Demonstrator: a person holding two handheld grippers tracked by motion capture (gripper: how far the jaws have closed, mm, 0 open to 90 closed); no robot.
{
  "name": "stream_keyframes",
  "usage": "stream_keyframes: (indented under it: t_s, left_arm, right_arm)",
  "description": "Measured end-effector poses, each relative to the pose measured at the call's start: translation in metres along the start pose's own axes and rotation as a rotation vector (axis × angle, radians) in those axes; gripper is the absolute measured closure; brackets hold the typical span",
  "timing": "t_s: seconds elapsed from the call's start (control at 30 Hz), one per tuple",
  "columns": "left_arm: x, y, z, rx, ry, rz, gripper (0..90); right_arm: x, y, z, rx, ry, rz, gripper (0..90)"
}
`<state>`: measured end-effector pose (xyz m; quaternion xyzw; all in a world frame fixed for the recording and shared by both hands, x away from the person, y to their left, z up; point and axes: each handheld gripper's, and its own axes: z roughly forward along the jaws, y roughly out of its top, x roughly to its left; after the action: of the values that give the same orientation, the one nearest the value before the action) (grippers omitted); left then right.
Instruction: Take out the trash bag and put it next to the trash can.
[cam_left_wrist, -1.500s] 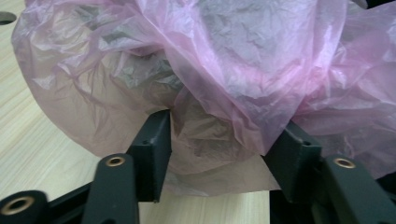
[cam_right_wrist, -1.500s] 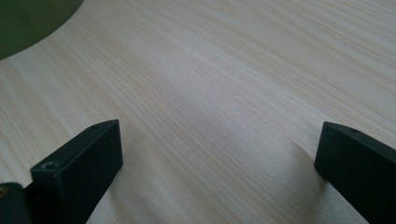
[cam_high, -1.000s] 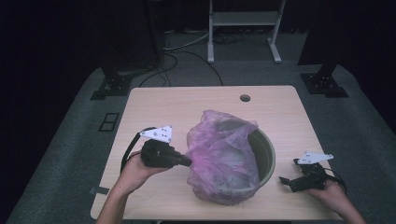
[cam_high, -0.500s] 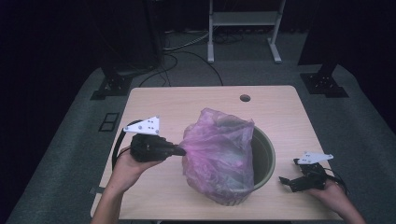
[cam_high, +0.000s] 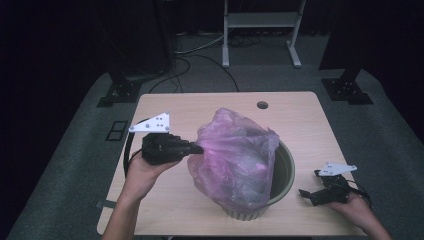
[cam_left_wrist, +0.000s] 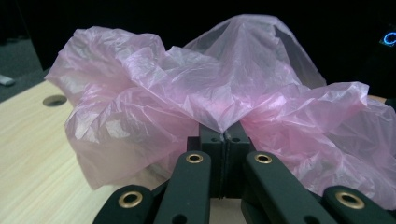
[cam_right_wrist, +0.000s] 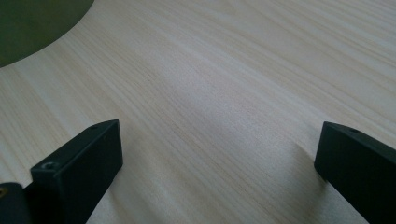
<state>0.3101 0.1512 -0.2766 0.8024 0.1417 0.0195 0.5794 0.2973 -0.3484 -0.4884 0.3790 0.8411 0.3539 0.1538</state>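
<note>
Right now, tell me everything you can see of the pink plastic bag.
The pink plastic bag is thin, translucent, crinkled film, rumpled into loose folds and peaks. Its lower part sits inside the round olive-green bin, while the rest billows above the rim and drapes over the bin's left side. The left gripper is shut on a pinch of its edge, drawing the film out to the left. The right gripper rests open on the table, apart from it.

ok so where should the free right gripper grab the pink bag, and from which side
Take the loose raised edge of the pink bag on its right, above the green bin's rim, coming in from the right. The left gripper already pinches the opposite edge, and the right gripper rests open on that side.
</note>
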Motion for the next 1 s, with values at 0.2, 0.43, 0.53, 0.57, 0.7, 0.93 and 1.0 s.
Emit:
stream_keyframes:
  t_s: [0.2,0.43,0.53,0.57,0.7,0.93,1.0]
  left_arm:
    - [-0.001,0.01,0.001,-0.027,0.006,0.012,89.6]
    - [0.002,0.022,0.0,-0.067,0.011,0.02,89.6]
    - [0.002,0.031,0.0,-0.089,0.014,0.034,89.6]
    - [0.002,0.033,0.0,-0.095,0.013,0.035,89.6]
    - [0.003,0.043,0.001,-0.119,0.012,0.05,89.6]
    - [0.004,0.061,0.0,-0.136,0.022,0.065,89.6]
    - [0.004,0.067,-0.003,-0.148,0.029,0.072,89.6]
  right_arm:
    - [0.0,0.0,0.0,0.0,0.0,0.0,0.0]
    - [0.0,0.0,0.0,0.0,0.0,0.0,0.0]
    - [0.0,0.0,0.0,0.0,0.0,0.001,0.0]
    - [0.0,0.0,0.0,0.0,-0.001,0.001,0.0]
    - [0.0,0.0,0.0,0.0,0.0,0.001,0.0]
    - [0.0,0.0,0.0,0.0,0.0,0.001,0.0]
    - [0.0,0.0,0.0,0.0,0.0,0.002,0.0]
